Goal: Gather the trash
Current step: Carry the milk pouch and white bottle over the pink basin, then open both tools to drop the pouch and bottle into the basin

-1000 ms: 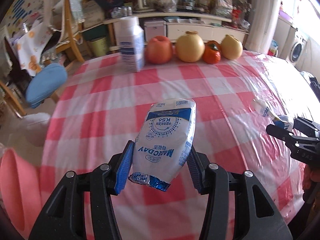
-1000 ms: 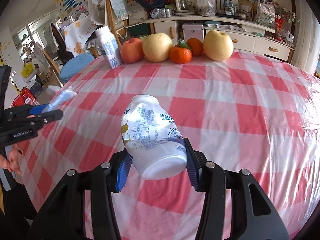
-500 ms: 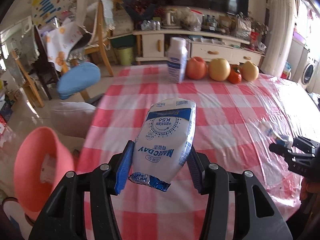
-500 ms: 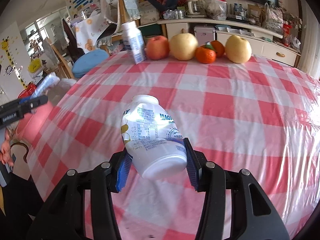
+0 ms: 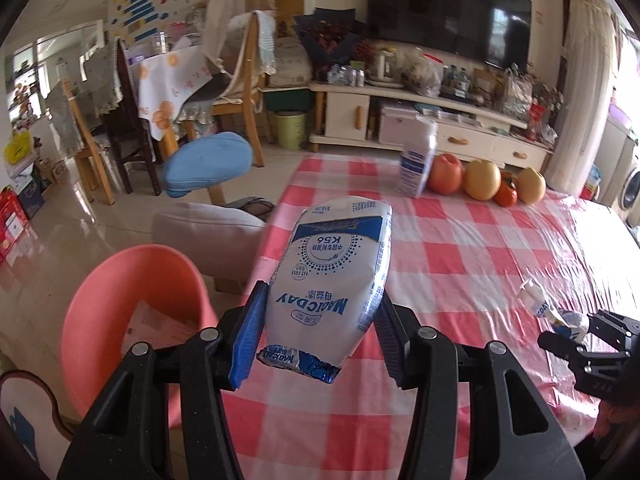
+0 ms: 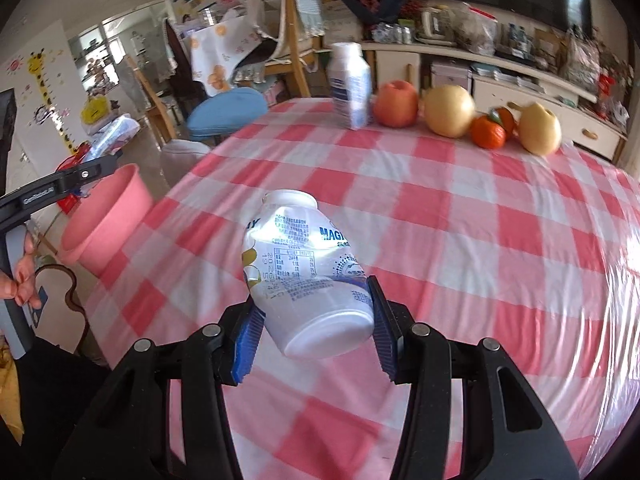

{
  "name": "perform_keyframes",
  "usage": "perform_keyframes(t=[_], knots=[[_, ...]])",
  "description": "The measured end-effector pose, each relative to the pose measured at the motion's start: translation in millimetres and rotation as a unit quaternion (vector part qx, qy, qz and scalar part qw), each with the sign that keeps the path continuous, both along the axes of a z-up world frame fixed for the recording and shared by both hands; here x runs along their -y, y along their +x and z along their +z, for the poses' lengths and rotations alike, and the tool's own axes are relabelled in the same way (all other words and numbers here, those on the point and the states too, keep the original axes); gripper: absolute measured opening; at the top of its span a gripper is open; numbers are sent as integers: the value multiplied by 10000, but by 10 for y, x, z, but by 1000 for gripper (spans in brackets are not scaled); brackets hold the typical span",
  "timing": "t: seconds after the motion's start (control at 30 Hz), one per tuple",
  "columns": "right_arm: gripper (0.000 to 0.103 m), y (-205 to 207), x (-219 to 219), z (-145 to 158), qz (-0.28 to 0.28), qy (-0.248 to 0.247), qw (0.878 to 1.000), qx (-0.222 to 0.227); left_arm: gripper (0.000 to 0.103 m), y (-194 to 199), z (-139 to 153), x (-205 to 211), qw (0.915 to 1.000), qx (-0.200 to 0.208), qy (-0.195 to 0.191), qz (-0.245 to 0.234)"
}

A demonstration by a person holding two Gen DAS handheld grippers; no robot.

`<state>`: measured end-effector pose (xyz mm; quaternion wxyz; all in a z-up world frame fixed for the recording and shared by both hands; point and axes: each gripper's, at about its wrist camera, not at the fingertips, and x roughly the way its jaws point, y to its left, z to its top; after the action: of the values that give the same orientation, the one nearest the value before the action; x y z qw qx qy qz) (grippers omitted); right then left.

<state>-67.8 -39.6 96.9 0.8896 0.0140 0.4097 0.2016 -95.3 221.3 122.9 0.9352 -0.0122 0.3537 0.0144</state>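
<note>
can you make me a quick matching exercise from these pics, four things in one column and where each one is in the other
Things:
1. pouch
2. bottle
3. bin
4. carton

Places:
A. on the floor beside the table, paper inside
B. standing upright next to the fruit
C. gripped in the left tongs
D. gripped in the right tongs

Pairs: 1-C, 2-D, 3-A, 4-B

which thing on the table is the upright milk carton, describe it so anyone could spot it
Look to the far edge of the red-and-white checked table, where a row of fruit sits. The milk carton stands at the row's left end, beside the red apple: the only tall, boxy, white-and-blue thing there.
</note>
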Motion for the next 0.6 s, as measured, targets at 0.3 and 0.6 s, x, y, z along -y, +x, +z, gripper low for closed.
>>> perform_keyframes(t=[0.3,0.6], knots=[[50,37,-711,198,467,-41,9988,143,52,-119,106,-555,9978,193,-264,569],[50,85,-1492,442,1045,-140,9938,358,52,-184,112,-1053,9921,167,-473,1150]])
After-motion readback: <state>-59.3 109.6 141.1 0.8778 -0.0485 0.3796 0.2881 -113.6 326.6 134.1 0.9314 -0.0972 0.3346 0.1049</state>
